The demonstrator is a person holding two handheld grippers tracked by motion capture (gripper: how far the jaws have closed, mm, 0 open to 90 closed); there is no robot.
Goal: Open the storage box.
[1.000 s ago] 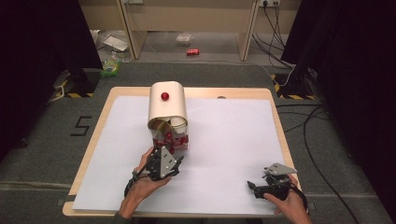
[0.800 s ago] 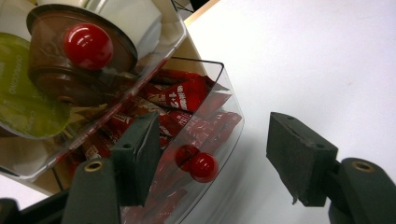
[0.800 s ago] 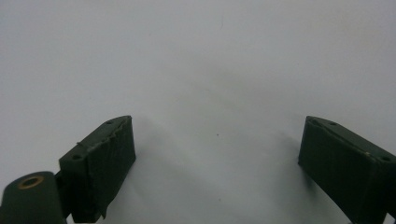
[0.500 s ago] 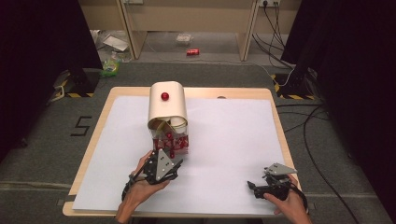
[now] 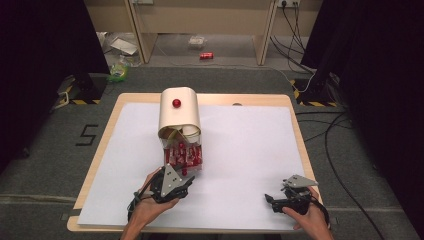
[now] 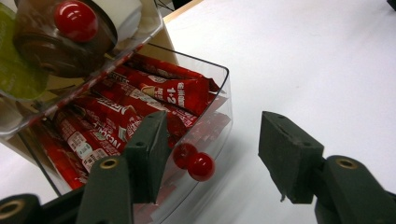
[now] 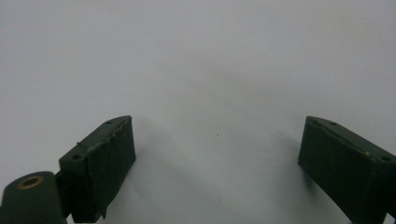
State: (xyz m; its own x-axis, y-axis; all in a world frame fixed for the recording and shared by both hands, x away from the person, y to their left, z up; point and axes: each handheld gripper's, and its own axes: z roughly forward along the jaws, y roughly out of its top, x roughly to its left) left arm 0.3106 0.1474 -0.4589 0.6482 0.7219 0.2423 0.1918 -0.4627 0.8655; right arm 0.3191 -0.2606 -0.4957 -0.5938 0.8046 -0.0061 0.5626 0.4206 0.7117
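Closing lately around drawer knob [image 6: 201,166], left tongs [image 6: 212,154] half-wide, not gripping; right tongs [image 7: 217,163] wide, idle. Next: pinch, pull drawer [image 6: 219,93].

You have a cream box [image 5: 179,112] with a red knob [image 5: 176,103], and a clear drawer [image 6: 212,128] of red packets [image 6: 154,93] printed in white. Its small knob [image 6: 201,166] is red. The sheet [image 5: 250,150] is white, the table [image 5: 112,120] pale wood, your gripper pads [image 6: 149,154] black.

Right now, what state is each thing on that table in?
Clear drawer: pulled out, full of red packets.
Drawer's red knob: between the left tongs, untouched; jaws just closing.
Right tongs: open, empty, over the white sheet.
Cream dispenser: upright.
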